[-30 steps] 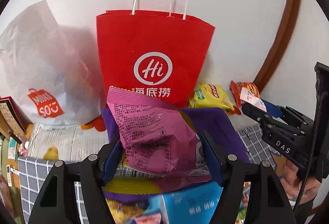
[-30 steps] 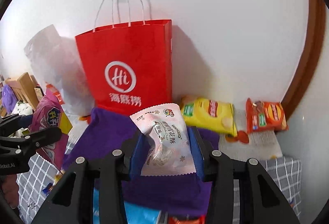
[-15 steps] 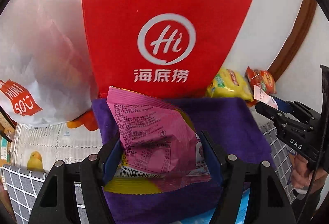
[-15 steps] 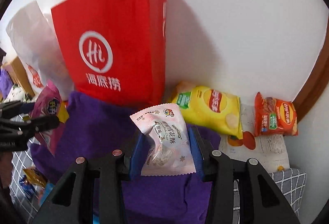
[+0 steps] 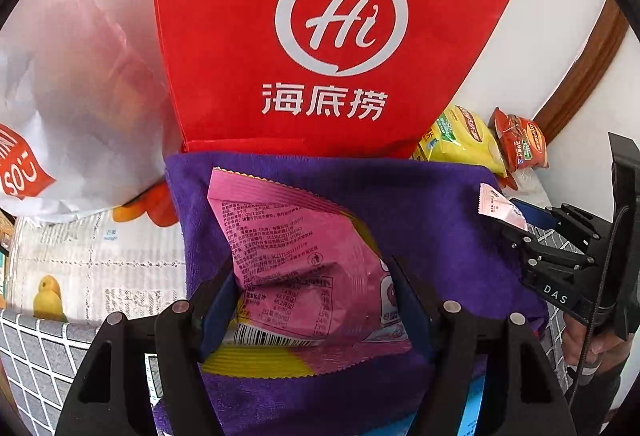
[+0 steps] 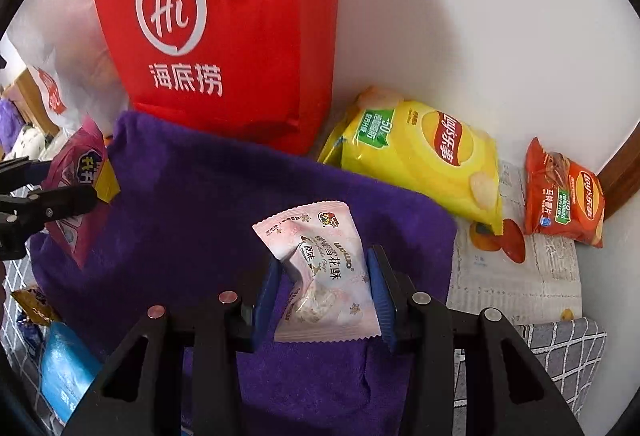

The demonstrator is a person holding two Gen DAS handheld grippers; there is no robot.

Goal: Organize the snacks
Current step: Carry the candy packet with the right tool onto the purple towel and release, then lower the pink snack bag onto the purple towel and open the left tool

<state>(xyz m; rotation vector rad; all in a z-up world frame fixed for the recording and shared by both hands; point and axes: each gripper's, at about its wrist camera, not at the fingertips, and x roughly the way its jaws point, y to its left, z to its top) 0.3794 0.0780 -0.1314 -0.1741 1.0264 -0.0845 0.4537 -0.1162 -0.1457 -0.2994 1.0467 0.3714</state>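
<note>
The left gripper (image 5: 310, 300) has its fingers (image 5: 218, 300) clamped on a pink snack bag (image 5: 296, 256), held over a purple towel (image 5: 420, 204). The right gripper (image 6: 322, 294) has its fingers (image 6: 380, 292) clamped on a pale pink sweet packet (image 6: 324, 268) above the same towel. At twelve o'clock of both stands a red paper bag (image 5: 332, 36) against the wall. At two o'clock of the right gripper lie a yellow crisp bag (image 6: 424, 160) and an orange crisp bag (image 6: 564, 196) on newspaper (image 6: 516, 268).
</note>
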